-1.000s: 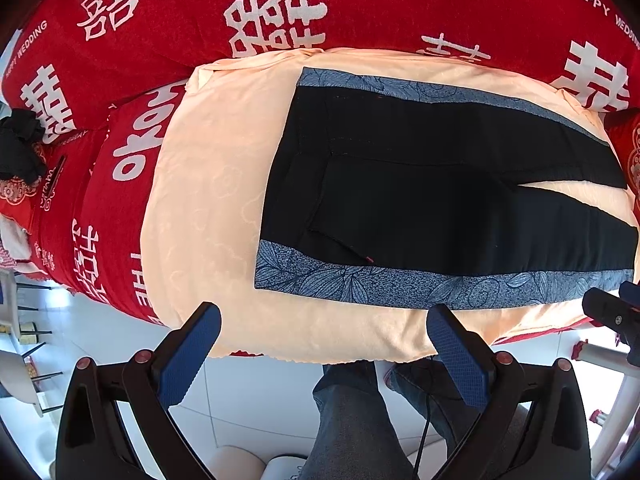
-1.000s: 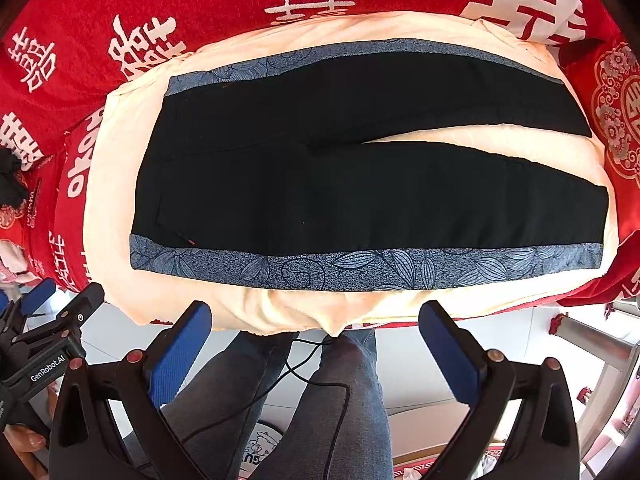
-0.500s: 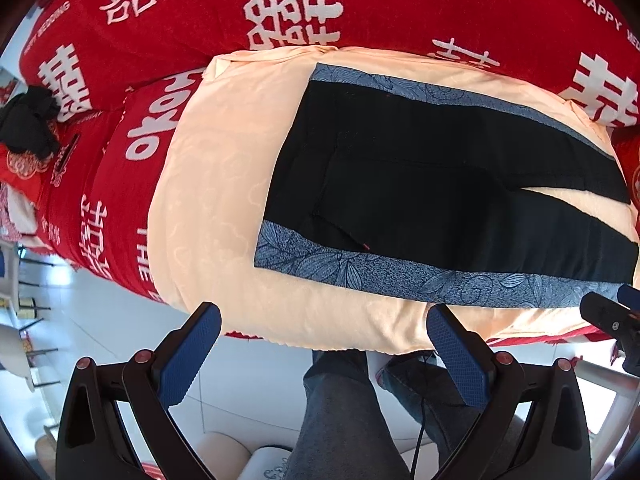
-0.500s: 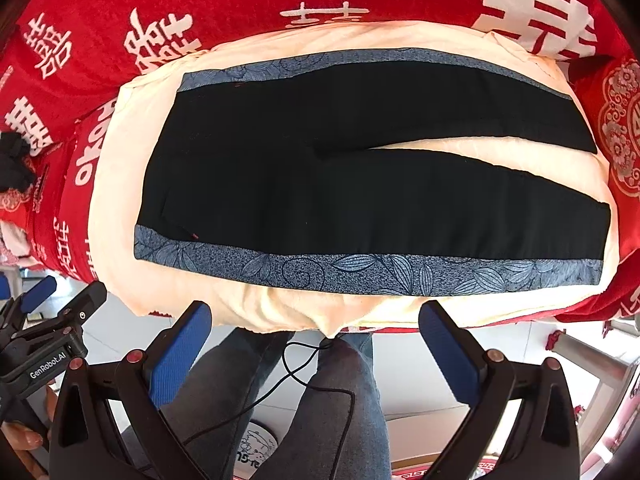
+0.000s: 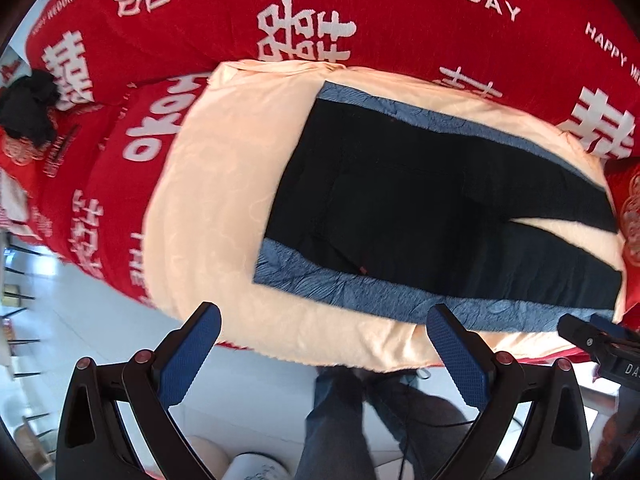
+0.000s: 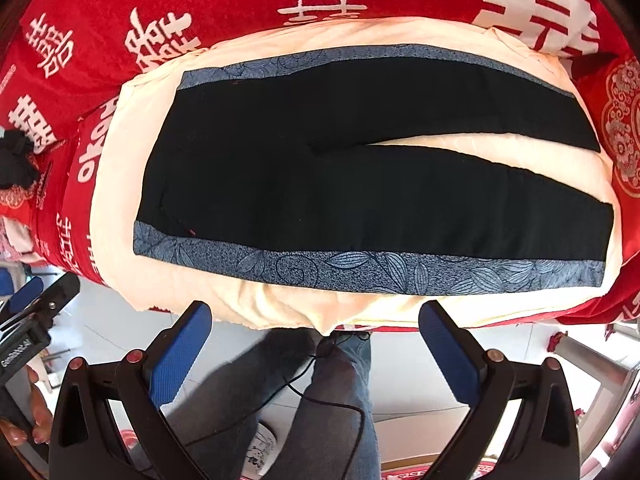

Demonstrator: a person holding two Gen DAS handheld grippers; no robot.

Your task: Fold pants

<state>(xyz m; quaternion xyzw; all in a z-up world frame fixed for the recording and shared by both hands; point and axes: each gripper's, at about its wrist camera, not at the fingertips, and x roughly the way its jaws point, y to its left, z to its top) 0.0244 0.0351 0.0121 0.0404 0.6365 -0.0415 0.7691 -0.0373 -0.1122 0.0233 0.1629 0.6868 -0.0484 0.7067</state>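
Observation:
Black pants (image 5: 420,208) with blue leaf-patterned side stripes lie flat and spread open on a cream blanket (image 5: 216,208), waist to the left and both legs running right. They also show in the right wrist view (image 6: 360,184). My left gripper (image 5: 324,344) is open and empty, in front of the blanket's near edge by the waist end. My right gripper (image 6: 316,340) is open and empty, in front of the near edge by the middle of the pants. Neither gripper touches the pants.
The cream blanket (image 6: 280,300) lies on a red bedspread with white lettering (image 5: 360,8). A black bundle (image 5: 28,108) sits at the far left. The person's legs (image 6: 304,400) and a cable stand on the tiled floor below. The other gripper (image 6: 28,320) shows at left.
Both grippers have moved closer to the bed and a little left. The pants fill more of each view. The pants themselves have not moved.

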